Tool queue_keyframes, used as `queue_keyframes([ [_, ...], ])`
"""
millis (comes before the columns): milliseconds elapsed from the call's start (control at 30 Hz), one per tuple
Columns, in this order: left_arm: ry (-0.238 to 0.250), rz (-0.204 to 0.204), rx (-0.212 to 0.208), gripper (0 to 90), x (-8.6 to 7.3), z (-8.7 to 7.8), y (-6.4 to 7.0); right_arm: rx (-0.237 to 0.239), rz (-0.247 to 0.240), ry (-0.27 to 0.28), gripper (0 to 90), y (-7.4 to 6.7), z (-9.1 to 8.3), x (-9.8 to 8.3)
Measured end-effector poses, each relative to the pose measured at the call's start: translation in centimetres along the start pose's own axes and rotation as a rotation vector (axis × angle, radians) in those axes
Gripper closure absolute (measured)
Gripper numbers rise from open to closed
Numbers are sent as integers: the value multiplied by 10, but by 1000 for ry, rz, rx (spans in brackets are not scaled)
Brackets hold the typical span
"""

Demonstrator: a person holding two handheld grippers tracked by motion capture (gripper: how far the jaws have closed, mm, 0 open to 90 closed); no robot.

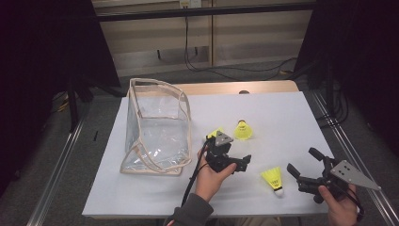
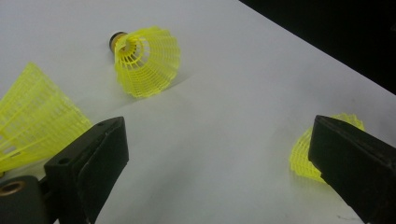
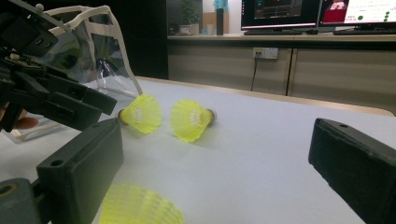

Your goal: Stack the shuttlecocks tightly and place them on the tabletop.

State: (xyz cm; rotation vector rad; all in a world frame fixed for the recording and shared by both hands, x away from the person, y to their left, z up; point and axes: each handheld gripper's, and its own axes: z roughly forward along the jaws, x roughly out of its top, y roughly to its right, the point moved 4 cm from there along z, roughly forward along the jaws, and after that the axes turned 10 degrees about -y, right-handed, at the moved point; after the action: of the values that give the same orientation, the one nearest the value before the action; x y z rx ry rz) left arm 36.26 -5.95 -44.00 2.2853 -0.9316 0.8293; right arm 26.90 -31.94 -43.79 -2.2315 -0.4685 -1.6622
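Three yellow shuttlecocks lie on the white table cover [image 1: 282, 113]. One shuttlecock [image 1: 243, 130] rests mid-table, a second [image 1: 215, 133] sits partly behind my left gripper [image 1: 242, 162], and a third [image 1: 274, 179] lies near the front edge. My left gripper is open with nothing between its jaws; in its own view [image 2: 215, 154] the mid-table shuttlecock [image 2: 144, 60] lies ahead, another [image 2: 32, 121] at left, the third [image 2: 303, 156] behind the right jaw. My right gripper [image 1: 305, 162] stands open and empty at the front right, the near shuttlecock [image 3: 140, 205] just before its left jaw.
A clear plastic bag [image 1: 155, 127] with beige trim stands open on the left of the table. Bare wood of the table [image 1: 226, 88] shows past the cover's far edge. Monitors [image 3: 280, 11] stand on a counter in the right gripper view.
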Motion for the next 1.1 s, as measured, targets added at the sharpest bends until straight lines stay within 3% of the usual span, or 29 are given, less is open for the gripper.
queue_keyframes([
  [267,6,54,-43,36,-11,-5,6,-1,0,1,27,0,0,0],
  [400,19,54,-33,35,-14,-6,6,-1,6,1,27,-1,0,0],
  [667,-1,75,-64,35,-24,-7,5,3,4,1,27,-1,0,0],
  [800,-29,78,-55,35,-30,-10,3,-4,6,1,27,0,0,0],
  [900,-20,79,-69,35,-34,-12,4,-4,1,0,27,0,0,0],
  [1100,-19,122,-60,35,-43,-17,3,0,-2,1,27,-1,1,0],
])
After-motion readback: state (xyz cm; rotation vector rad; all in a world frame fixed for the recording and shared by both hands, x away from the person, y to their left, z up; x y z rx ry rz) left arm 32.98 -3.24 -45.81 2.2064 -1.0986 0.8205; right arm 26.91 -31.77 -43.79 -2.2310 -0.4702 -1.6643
